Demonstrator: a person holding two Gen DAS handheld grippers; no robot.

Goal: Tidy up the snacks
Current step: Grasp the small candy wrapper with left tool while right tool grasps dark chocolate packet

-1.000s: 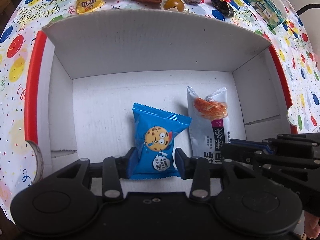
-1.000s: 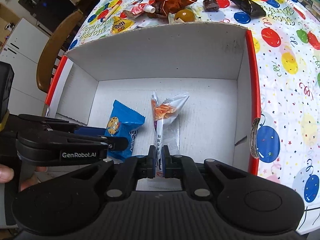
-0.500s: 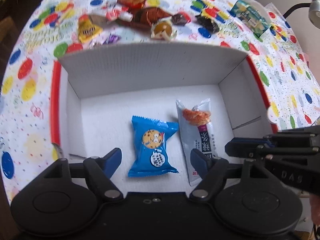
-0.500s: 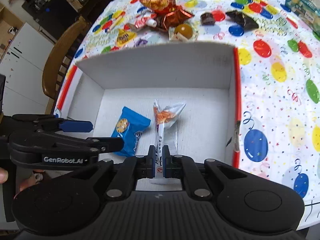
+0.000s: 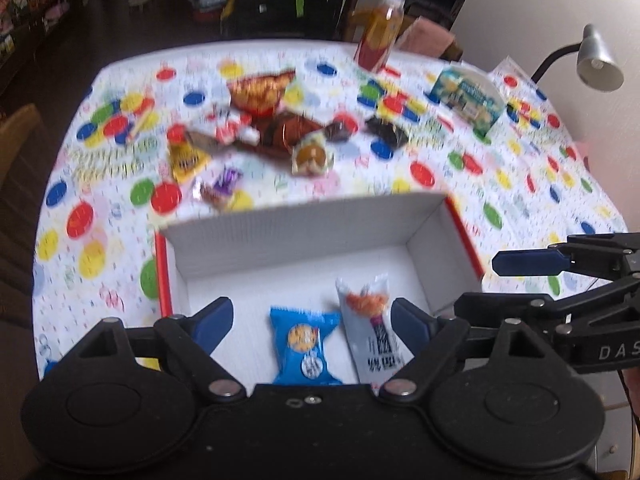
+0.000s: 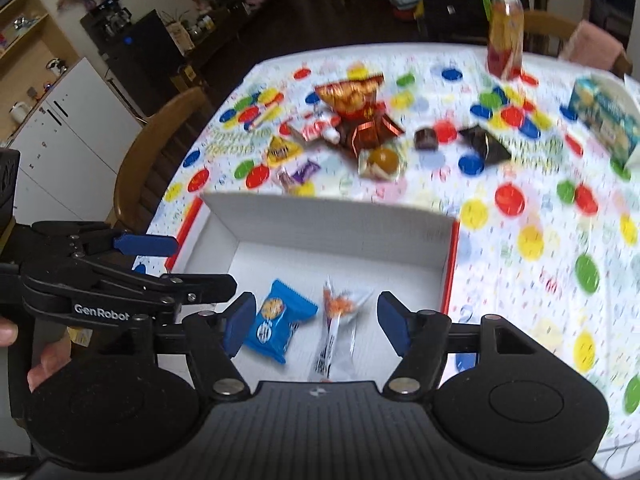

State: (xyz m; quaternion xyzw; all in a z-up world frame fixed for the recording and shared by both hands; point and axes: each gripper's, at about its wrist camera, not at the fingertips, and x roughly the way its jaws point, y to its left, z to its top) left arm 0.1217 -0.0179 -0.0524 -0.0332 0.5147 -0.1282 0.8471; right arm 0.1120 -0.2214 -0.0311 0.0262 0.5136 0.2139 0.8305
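Observation:
A white cardboard box with red edges [image 5: 304, 232] [image 6: 332, 224] sits on the balloon-print tablecloth. Inside it lie a blue cookie packet [image 5: 305, 344] [image 6: 276, 320] and a clear packet with orange print [image 5: 370, 328] [image 6: 340, 312], side by side. My left gripper [image 5: 310, 320] hangs open above the box, nothing between its fingers. My right gripper [image 6: 314, 316] is open too, high over the same two packets. Each gripper shows in the other's view, the right one [image 5: 528, 276] at the right edge and the left one [image 6: 160, 260] at the left.
Beyond the box lie several loose snacks: a yellow packet [image 6: 282, 150], a red-gold bag [image 6: 352, 94], a round wrapped sweet [image 6: 382, 160], dark wrapped pieces [image 6: 484, 142]. A juice bottle [image 6: 506, 30] and a green-blue box [image 6: 604, 120] stand farther back. A wooden chair [image 6: 156, 152] is at the left.
Both grippers have let go of their packets, opened wide and risen up and back from the box. The two packets now rest on the box floor.

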